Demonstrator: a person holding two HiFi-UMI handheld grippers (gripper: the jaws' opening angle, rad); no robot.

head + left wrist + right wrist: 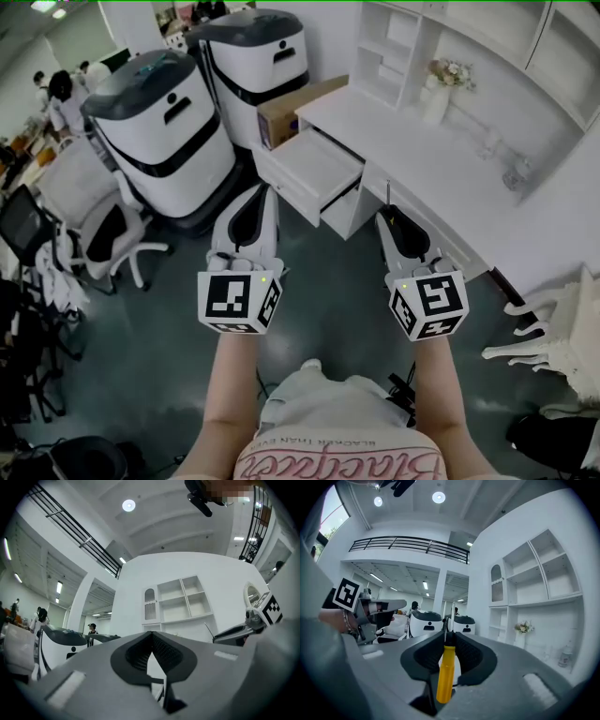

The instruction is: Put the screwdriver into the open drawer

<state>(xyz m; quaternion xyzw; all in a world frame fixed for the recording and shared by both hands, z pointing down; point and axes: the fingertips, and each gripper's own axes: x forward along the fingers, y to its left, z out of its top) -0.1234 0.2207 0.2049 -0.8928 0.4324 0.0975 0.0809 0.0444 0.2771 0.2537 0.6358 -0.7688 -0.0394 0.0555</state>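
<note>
In the right gripper view a screwdriver (445, 672) with a yellow handle sits clamped between the black pads of my right gripper (449, 641), its thin metal shaft pointing forward past the tips. The head view shows that right gripper (389, 214) held in the air in front of the white desk (422, 155), the shaft poking out ahead of it. The open drawer (314, 169), white and with nothing in it, juts from the desk ahead and to the left of the tips. My left gripper (251, 214) hovers beside it, jaws shut with nothing between them (151, 637).
Two large white-and-black machines (169, 131) (258, 61) stand left of the drawer, with a cardboard box (291, 111) behind it. An office chair (94, 225) is at the left and a white carved chair (553, 328) at the right. Shelves (403, 47) and a flower vase (441, 84) back the desk.
</note>
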